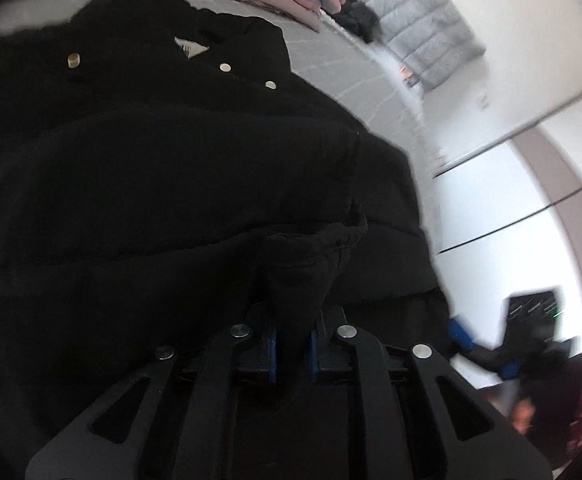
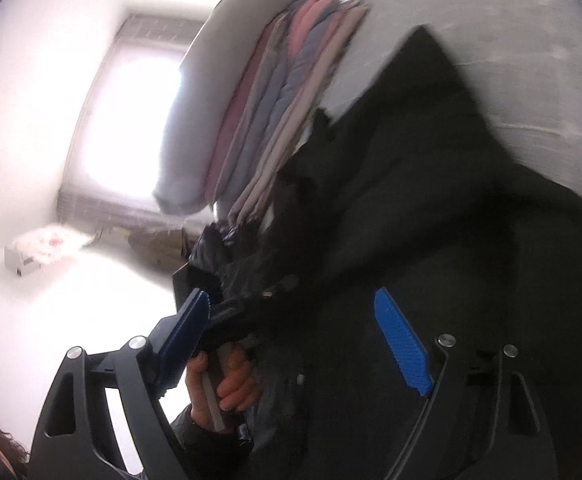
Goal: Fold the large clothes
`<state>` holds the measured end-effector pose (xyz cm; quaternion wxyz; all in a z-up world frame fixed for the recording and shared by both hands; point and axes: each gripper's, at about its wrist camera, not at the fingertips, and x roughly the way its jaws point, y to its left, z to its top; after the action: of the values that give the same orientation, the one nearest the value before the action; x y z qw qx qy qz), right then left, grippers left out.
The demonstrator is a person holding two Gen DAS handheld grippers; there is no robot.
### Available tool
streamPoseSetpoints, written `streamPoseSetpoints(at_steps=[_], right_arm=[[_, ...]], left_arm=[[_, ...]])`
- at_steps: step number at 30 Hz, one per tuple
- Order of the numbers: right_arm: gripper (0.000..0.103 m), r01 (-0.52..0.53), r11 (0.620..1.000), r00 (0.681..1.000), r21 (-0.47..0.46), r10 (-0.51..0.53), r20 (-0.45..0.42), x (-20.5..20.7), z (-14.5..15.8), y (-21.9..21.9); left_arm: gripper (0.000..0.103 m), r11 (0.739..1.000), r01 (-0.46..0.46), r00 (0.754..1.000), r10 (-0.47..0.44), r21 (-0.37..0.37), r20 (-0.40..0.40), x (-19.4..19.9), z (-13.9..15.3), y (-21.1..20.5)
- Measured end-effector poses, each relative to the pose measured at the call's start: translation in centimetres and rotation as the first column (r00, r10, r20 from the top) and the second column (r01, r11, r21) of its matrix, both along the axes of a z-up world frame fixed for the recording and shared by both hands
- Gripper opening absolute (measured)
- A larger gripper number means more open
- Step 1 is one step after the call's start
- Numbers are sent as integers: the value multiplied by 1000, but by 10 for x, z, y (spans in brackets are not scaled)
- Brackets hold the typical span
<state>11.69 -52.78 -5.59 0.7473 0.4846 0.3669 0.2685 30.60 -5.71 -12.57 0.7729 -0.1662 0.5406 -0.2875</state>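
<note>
On the grey bed (image 1: 343,80), black coat (image 1: 171,184) spread out, my left gripper (image 1: 293,344) pinching a fold of it, my right gripper (image 2: 291,320) spread wide above it, folded blankets (image 2: 275,112) stacked beyond.

Black coat (image 1: 163,184) reads as matt, soft padded cloth with shiny metal snaps (image 1: 225,67). Left gripper (image 1: 293,354) shows matt black plastic and bright metal pins; right gripper (image 2: 303,332) wears ribbed blue pads (image 2: 401,340). Folded quilted bedding (image 2: 275,96) looks soft.
</note>
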Motion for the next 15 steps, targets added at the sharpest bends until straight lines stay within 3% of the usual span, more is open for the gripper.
streamPoseSetpoints(at_steps=[5,9,12,15], right_arm=[[84,-83,993,996,83,81,25,34,19,35],[84,-74,992,997,107,69,45,48,25,41],[84,-76,985,996,156,70,46,62,28,38],[85,-109,974,994,199,104,35,83,25,48]], left_arm=[[17,982,3,990,-29,189,135,-7,26,-18],[41,976,39,986,-72,213,150,-3,34,-38],[45,971,82,983,-115,224,141,2,28,-53],[46,975,124,968,-160,187,193,-14,43,-49]])
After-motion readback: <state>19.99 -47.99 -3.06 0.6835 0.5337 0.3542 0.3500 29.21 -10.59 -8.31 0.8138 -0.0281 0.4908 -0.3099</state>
